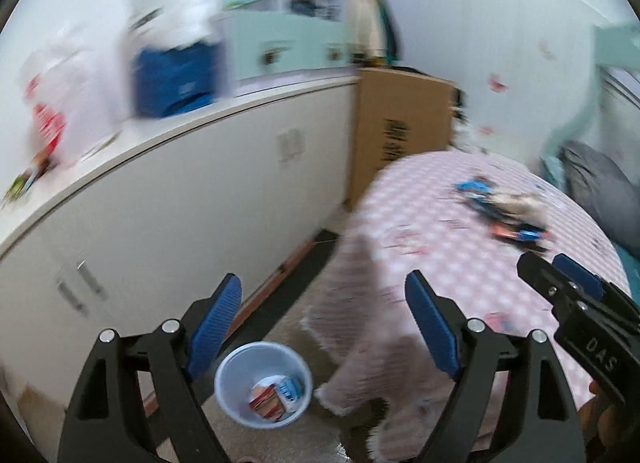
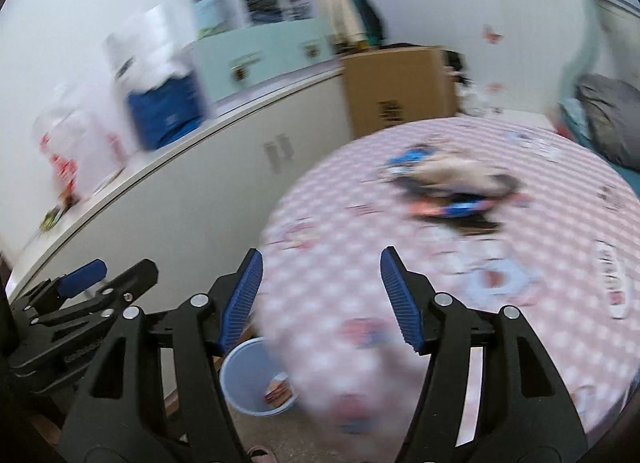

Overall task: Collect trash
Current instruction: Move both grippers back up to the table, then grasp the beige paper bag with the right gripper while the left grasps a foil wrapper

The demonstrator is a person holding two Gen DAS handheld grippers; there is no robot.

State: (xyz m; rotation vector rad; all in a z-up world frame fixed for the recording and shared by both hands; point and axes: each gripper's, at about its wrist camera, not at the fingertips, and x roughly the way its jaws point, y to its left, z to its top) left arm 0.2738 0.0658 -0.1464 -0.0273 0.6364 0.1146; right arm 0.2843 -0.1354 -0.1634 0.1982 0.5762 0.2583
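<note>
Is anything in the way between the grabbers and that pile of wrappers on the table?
Nothing visible. Both hand-held grippers, left and right, are open and empty, with only bare checkered tablecloth before the blurry wrapper pile.

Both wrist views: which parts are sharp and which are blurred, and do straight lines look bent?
Left wrist view: the left gripper is sharp; the cabinet, the shelf items and the wrappers on the bed are motion-smeared; the cabinet top bows in an arc. Right wrist view: the right gripper is sharp, the checked bedcover heavily smeared, the bin softer.
</note>
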